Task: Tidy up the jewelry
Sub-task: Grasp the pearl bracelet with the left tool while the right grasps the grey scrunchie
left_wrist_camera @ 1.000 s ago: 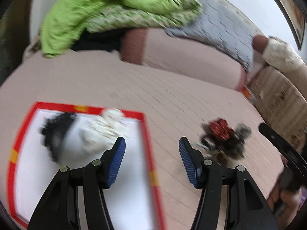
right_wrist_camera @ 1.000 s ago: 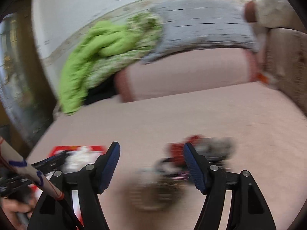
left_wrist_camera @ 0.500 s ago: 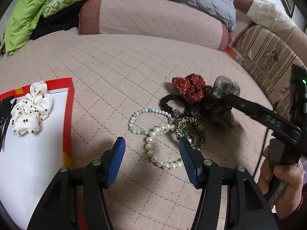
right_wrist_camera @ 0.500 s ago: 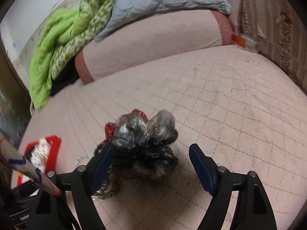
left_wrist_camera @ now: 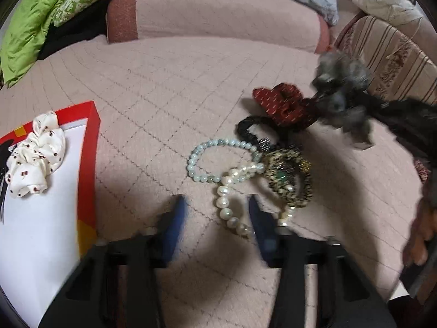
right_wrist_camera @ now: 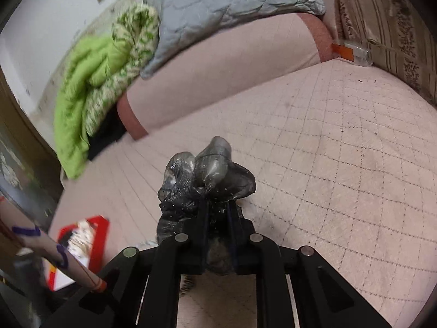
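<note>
Right claw (right_wrist_camera: pixel 217 218) is clamped on the sheer grey fabric scrunchie (right_wrist_camera: pixel 207 175). Left claw (left_wrist_camera: pixel 215 213) is spread wide, straddling the white pearl bracelet (left_wrist_camera: pixel 232 191) on the pink quilted bed (left_wrist_camera: pixel 164 87).

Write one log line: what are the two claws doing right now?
right claw: shut on grey scrunchie, lifted | left claw: open over pearl bracelet | white scrunchie: in red tray

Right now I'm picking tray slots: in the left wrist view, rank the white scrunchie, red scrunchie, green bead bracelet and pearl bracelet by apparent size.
1. white scrunchie
2. red scrunchie

green bead bracelet and pearl bracelet look alike; the pearl one is nearer and partly hidden, so unranked.
</note>
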Action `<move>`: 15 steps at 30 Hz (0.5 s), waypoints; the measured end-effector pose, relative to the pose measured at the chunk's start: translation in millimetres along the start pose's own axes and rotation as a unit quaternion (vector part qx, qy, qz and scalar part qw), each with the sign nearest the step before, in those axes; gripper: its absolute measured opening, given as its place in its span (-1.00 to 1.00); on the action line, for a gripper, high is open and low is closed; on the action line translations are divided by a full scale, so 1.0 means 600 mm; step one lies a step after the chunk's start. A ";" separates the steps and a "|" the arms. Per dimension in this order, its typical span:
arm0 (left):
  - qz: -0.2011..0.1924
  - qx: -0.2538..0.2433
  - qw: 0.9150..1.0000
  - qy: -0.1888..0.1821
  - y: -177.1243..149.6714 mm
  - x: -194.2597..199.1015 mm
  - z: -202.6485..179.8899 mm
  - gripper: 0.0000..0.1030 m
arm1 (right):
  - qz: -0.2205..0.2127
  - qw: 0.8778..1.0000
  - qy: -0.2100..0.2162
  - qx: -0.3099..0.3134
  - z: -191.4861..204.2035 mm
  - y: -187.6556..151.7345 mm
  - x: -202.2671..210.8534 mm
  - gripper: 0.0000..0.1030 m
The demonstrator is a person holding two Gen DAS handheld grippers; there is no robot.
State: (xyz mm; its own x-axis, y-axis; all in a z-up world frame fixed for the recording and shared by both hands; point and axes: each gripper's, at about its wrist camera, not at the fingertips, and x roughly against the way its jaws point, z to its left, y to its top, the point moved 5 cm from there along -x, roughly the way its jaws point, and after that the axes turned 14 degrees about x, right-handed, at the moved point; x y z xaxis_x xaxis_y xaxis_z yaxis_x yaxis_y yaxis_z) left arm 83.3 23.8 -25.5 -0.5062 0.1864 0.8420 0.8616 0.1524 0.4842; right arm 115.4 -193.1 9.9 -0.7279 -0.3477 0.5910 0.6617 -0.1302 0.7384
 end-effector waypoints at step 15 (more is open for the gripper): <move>-0.071 -0.039 0.997 -0.001 0.007 0.032 -0.030 -0.82 | -0.060 0.998 0.010 0.030 0.043 0.030 0.046 -0.73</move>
State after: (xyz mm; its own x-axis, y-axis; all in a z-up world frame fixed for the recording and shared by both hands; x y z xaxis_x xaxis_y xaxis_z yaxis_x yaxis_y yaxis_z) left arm 77.9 10.7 -2.7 -0.6226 0.1705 0.7638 0.7821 0.1015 0.6149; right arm 102.7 -181.0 47.8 -0.7971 -0.3523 0.4903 0.5572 -0.1163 0.8222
